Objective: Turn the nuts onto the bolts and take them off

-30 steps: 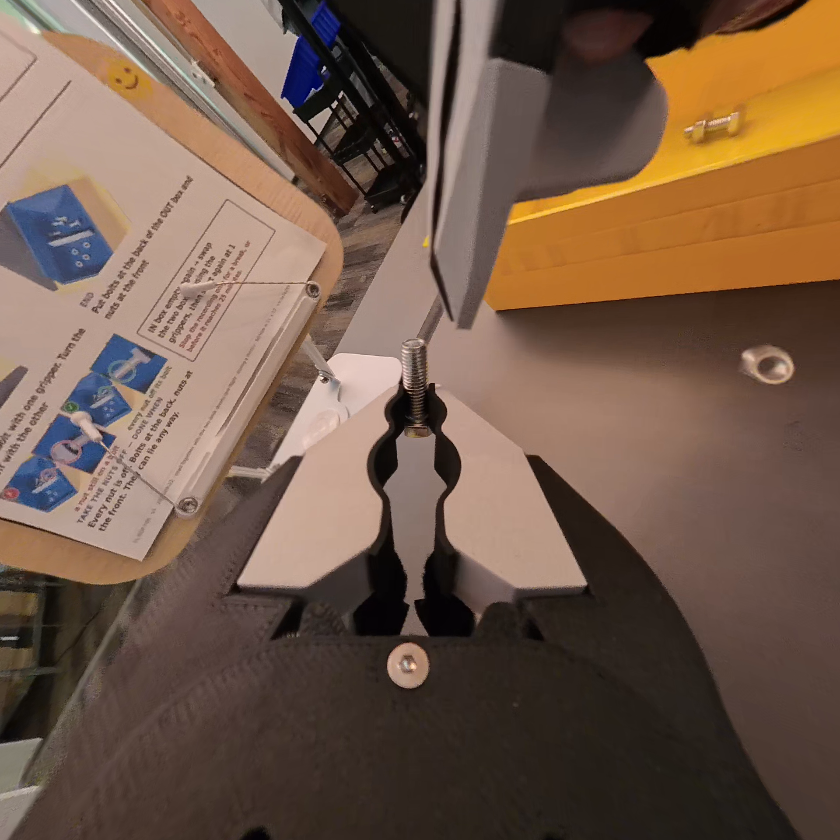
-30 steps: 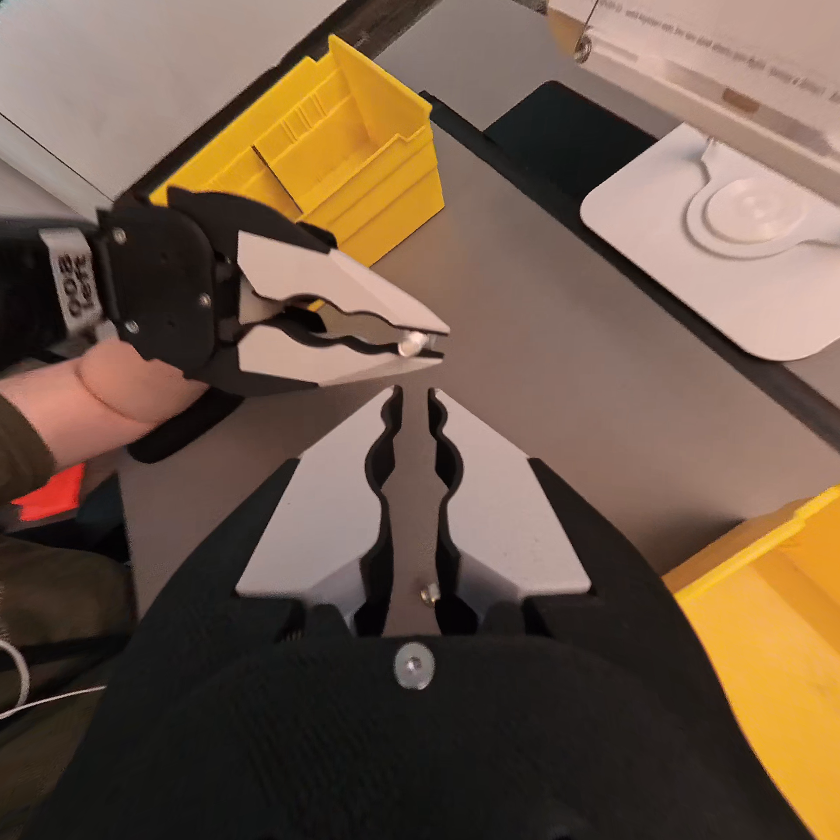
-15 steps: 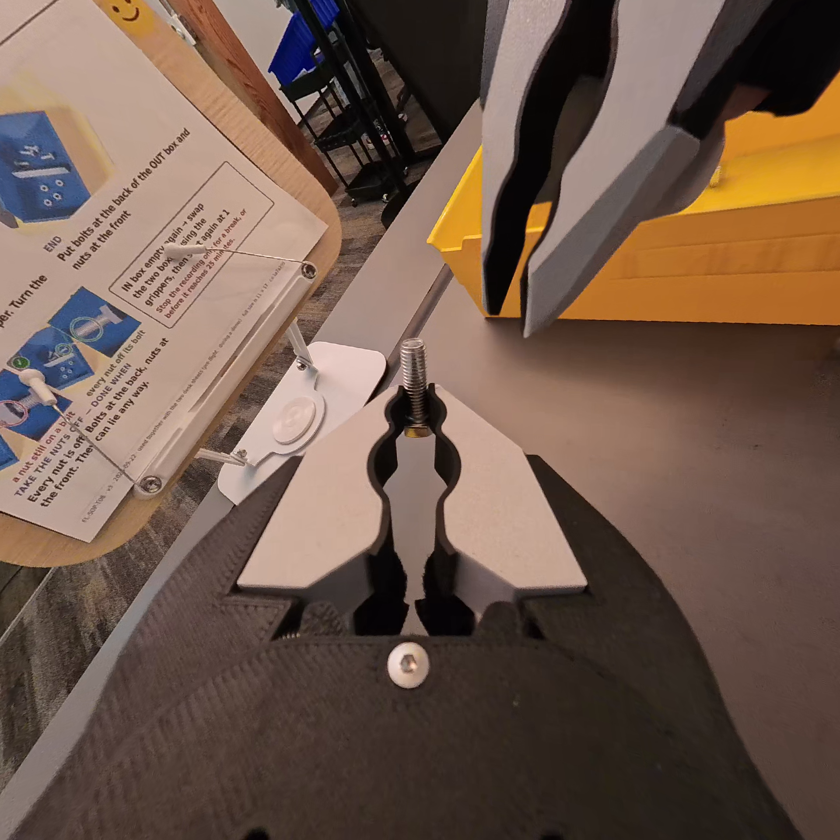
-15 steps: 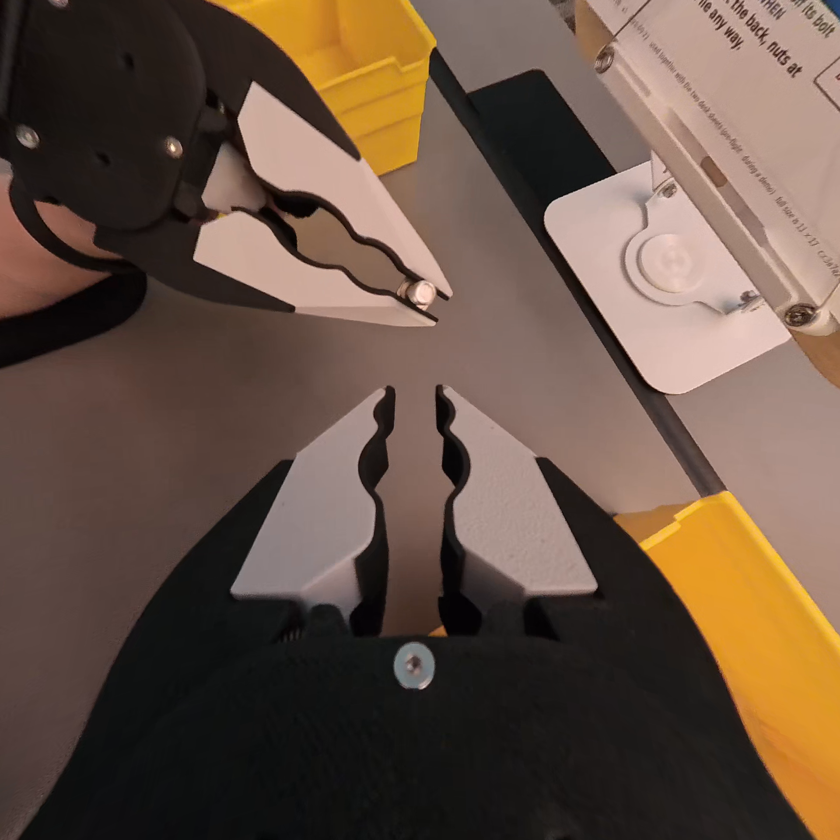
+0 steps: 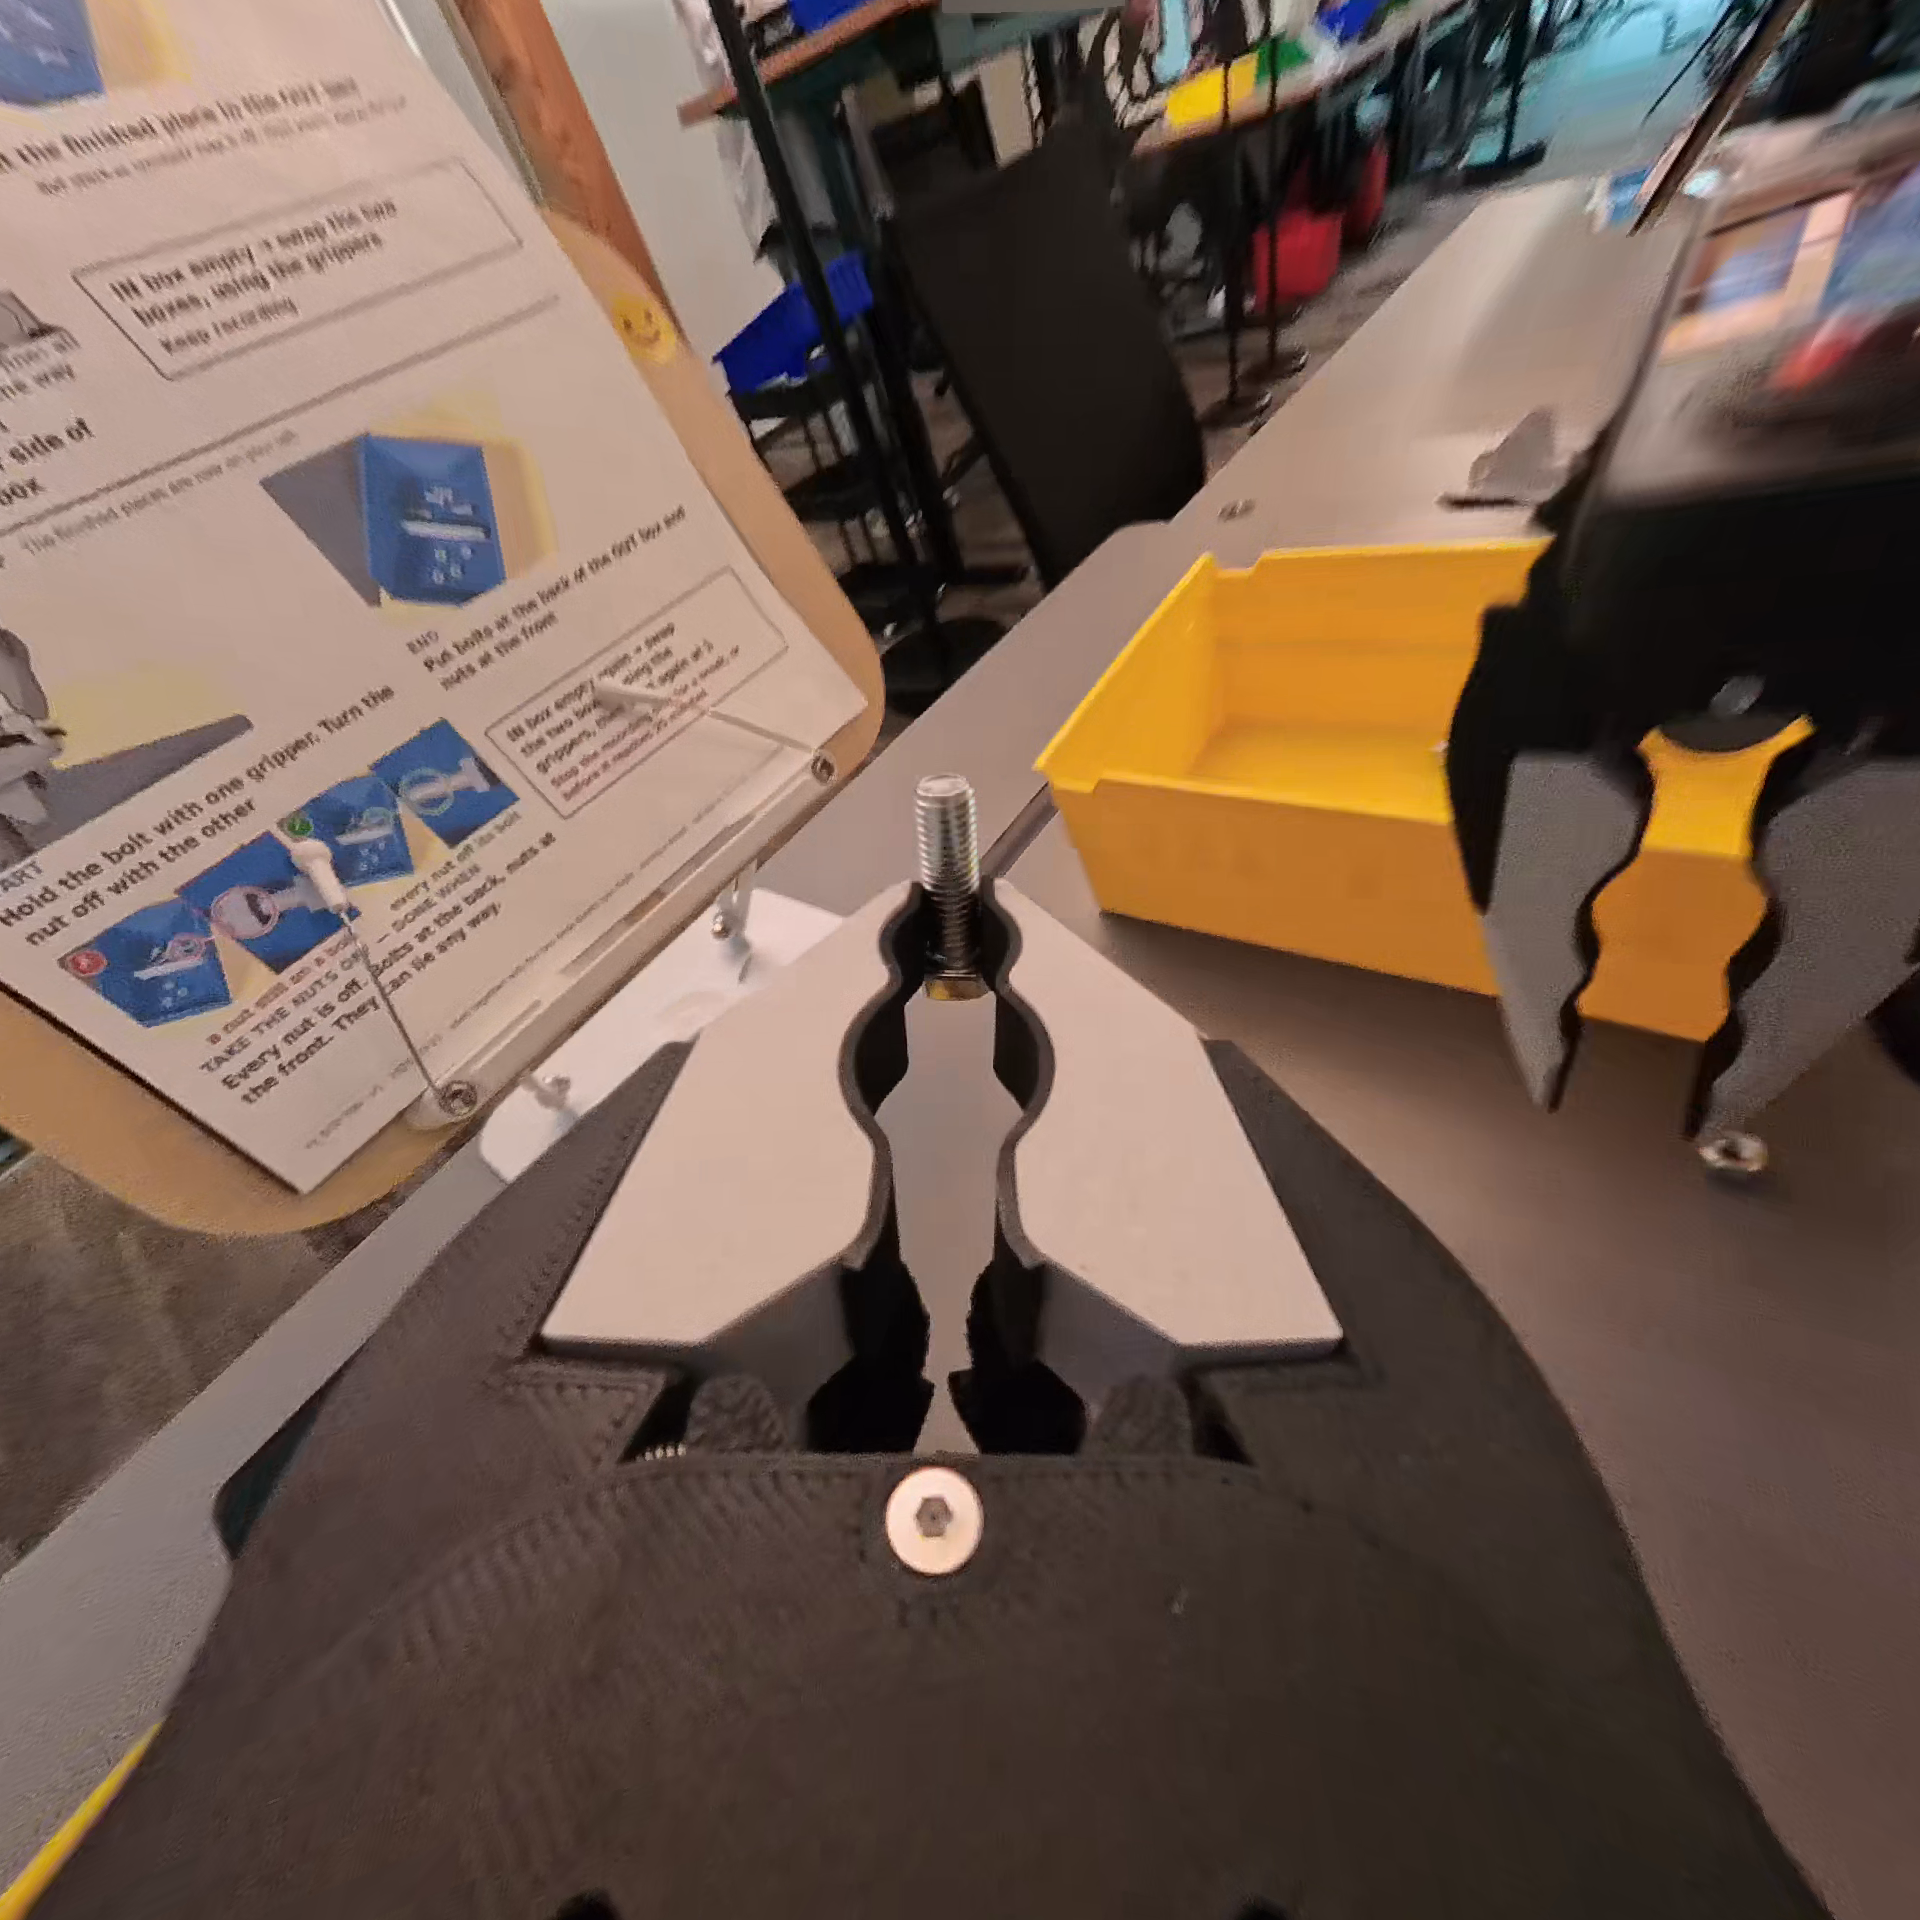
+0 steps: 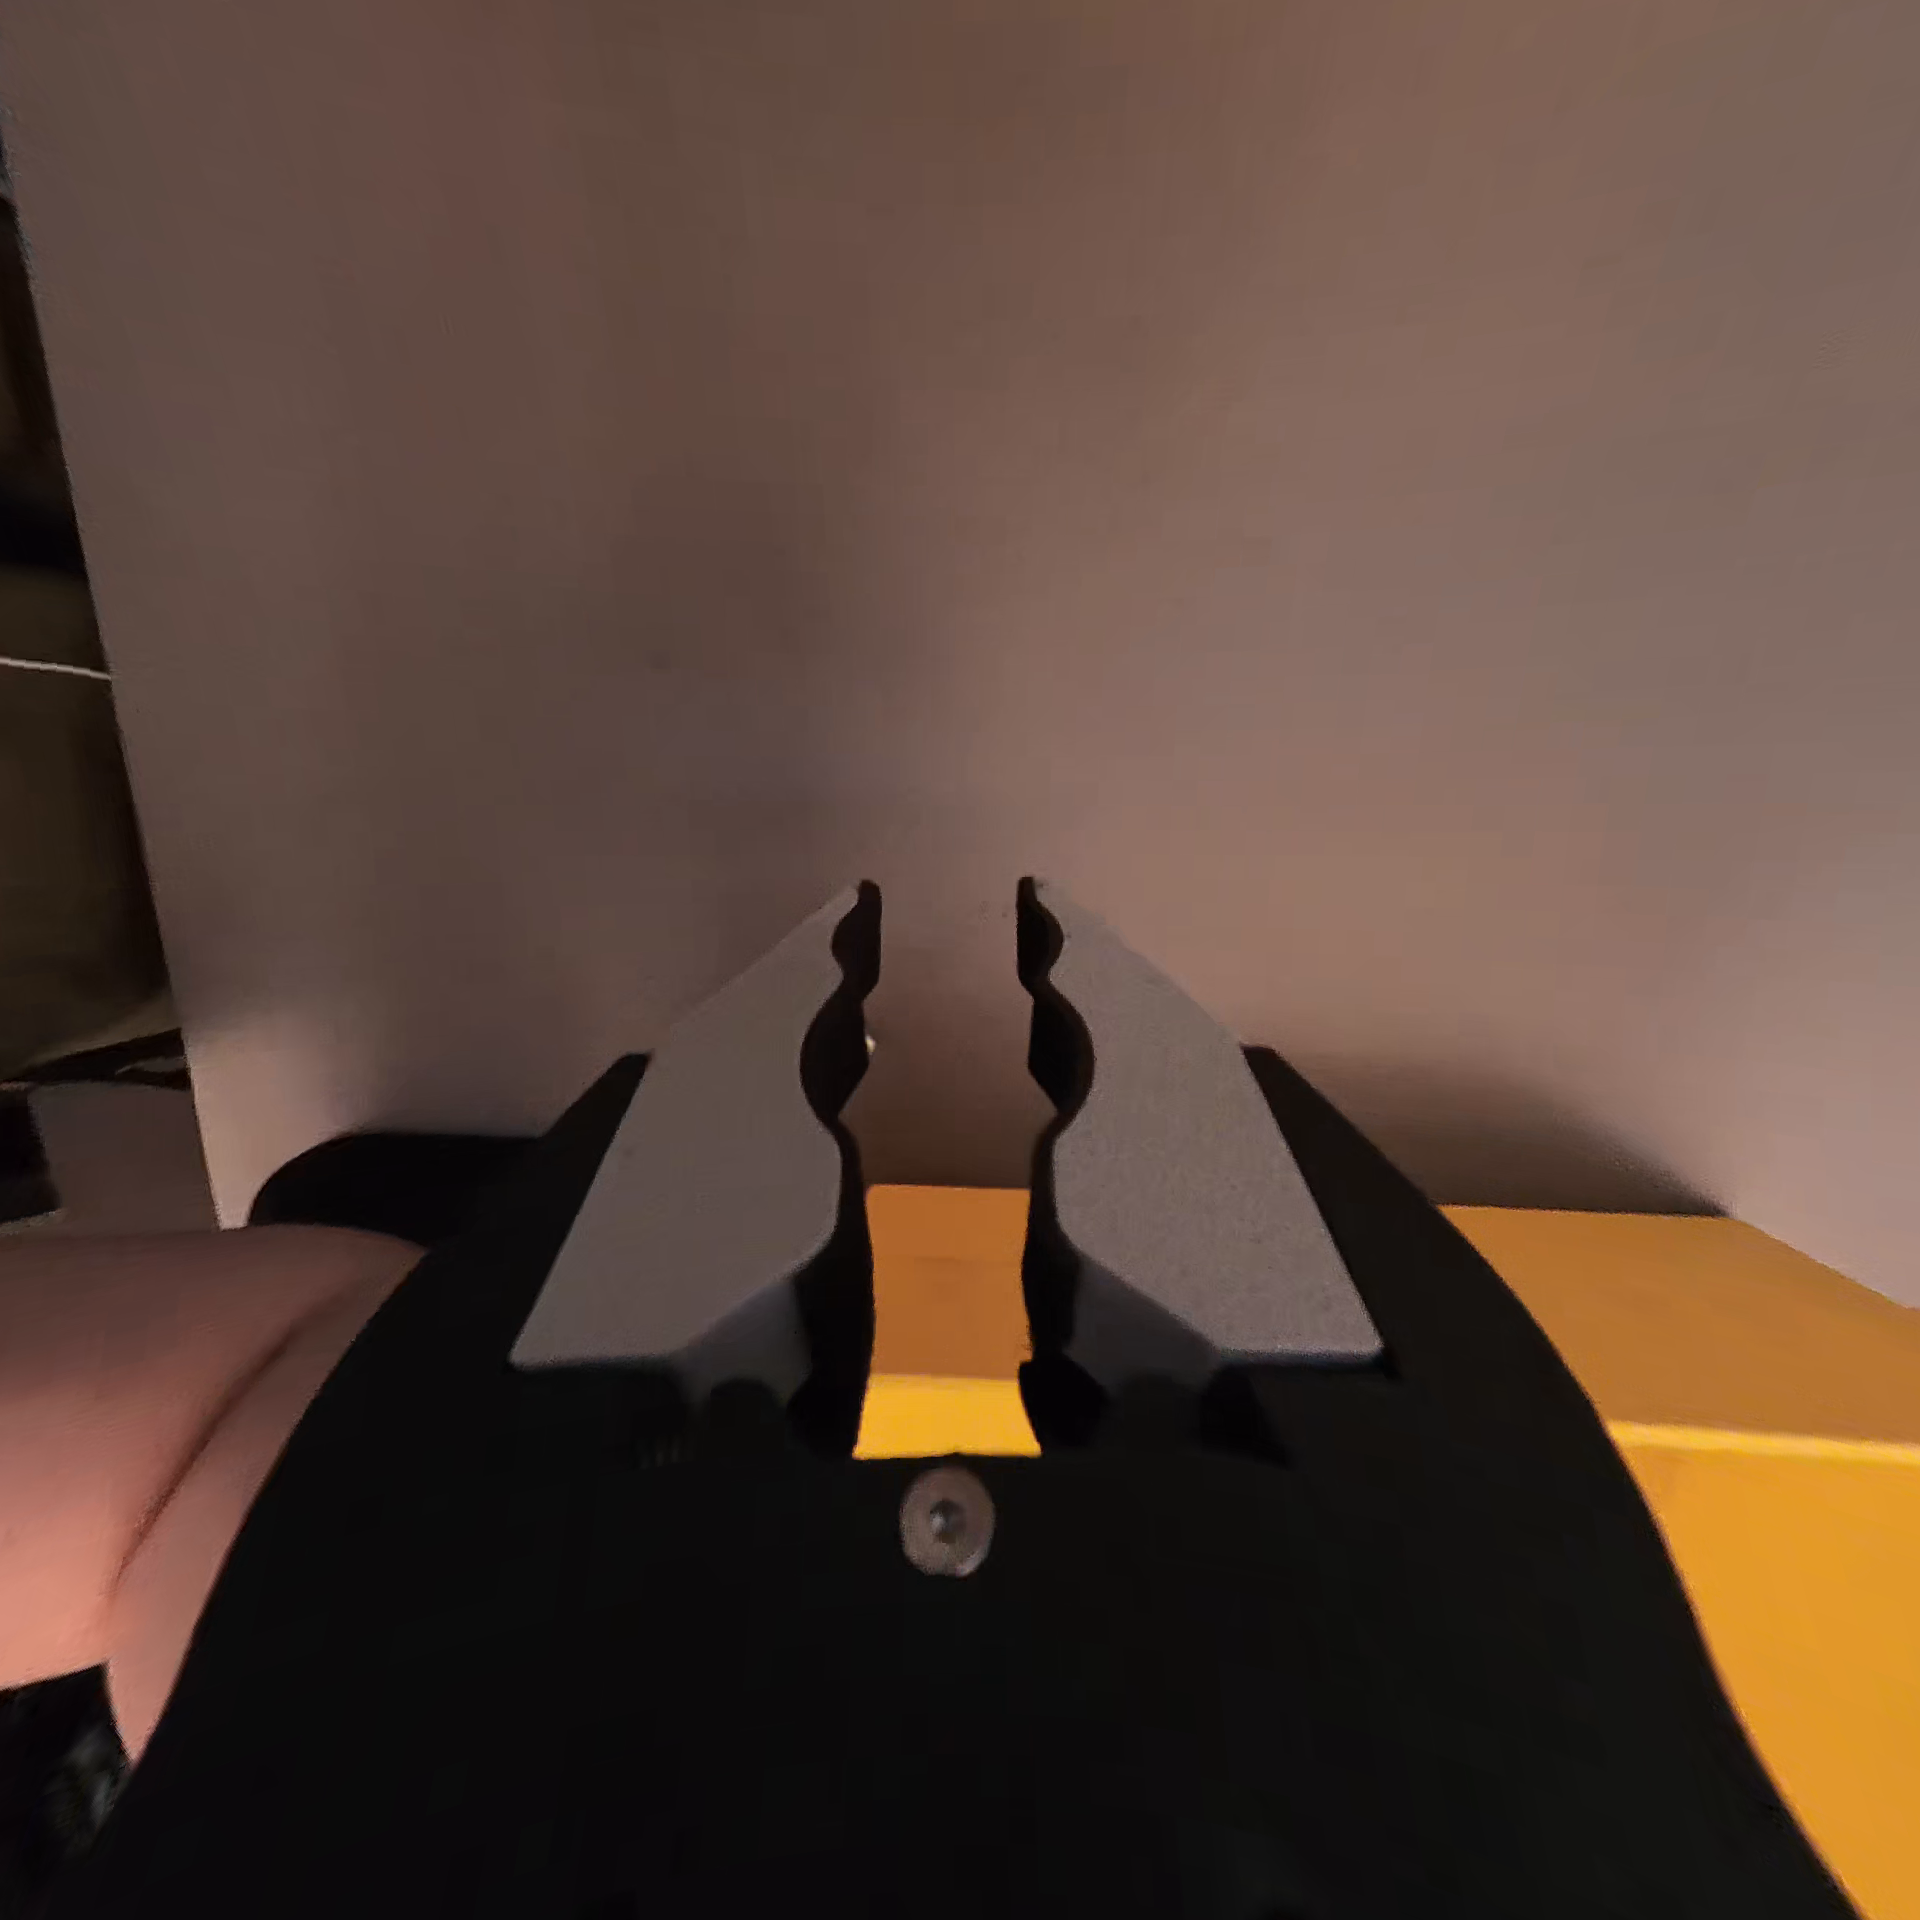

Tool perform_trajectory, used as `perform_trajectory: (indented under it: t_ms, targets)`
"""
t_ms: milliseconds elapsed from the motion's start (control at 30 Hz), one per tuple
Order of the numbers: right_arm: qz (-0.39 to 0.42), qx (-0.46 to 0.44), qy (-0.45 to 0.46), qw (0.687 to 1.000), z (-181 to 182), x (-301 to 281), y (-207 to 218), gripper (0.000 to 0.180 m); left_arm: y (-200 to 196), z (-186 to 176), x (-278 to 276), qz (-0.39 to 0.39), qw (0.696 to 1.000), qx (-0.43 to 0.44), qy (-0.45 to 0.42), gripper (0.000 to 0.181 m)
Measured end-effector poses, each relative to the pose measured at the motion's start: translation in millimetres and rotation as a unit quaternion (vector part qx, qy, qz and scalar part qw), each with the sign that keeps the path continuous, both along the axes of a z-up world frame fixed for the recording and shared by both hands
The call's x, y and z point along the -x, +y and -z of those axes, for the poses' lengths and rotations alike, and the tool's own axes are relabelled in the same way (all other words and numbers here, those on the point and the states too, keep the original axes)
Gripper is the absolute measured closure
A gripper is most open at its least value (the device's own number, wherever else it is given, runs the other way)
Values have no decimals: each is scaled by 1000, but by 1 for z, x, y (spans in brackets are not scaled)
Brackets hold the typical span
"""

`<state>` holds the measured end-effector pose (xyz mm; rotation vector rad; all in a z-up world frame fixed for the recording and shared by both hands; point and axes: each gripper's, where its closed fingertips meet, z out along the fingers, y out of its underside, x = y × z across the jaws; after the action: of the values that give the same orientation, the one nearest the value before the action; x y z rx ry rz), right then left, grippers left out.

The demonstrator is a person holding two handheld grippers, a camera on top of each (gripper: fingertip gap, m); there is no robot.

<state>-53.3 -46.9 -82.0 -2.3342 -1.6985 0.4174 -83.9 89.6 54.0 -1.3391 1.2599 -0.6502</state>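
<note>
Here the left tool [image 5: 948,914] is gripping a silver bolt [image 5: 945,868] near its tips, clamping the shank just above the hex head while the threaded end is standing up past the fingers, bare of any nut. Below it the dark tabletop [image 5: 1351,1195] is stretching away to the right. Off to the right in the left wrist view, the right tool [image 5: 1631,1101] is hanging tips-down over the tabletop with its fingers parted and nothing between them, and a small silver nut [image 5: 1730,1151] is lying on the tabletop just below its right fingertip; whether the two are touching cannot be told. Behind that tool a yellow bin [image 5: 1247,831] is sitting on the tabletop, and the part of its floor that shows is bare. To the left, beyond the tabletop edge, a printed instruction sheet [image 5: 364,623] on a tan board is leaning on a white stand. In the right wrist view, the right tool [image 6: 948,894] is showing its fingers spread apart over the grey tabletop [image 6: 1039,520], with the yellow bin's wall [image 6: 1714,1351] close beneath and part of a person's hand [image 6: 156,1403] at the left.
</note>
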Motion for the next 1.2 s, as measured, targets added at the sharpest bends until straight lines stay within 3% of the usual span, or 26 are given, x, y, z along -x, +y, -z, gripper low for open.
perform_trajectory:
  t_ms: [133,367,567,700,800,1200]
  targets:
    - [-3,-10,-16,1000,-1,3,-5,154,-10,-30,14,8,999,-1,-39,173]
    - [124,-109,-41,985,-28,-11,-12,152,-21,-73,45,12,996,-6,-85,173]
    - [143,-44,-142,979,37,-26,-68,148,-50,-82,45,63,995,-8,-74,174]
    - [252,-25,-150,956,63,-34,-62,142,-63,-84,46,79,995,-16,-63,173]
    - [294,-32,-166,941,67,-44,-60,142,-72,-87,48,94,993,-15,-65,173]
    - [279,-23,-271,921,75,-55,-64,146,-85,-95,55,121,990,-13,-68,173]
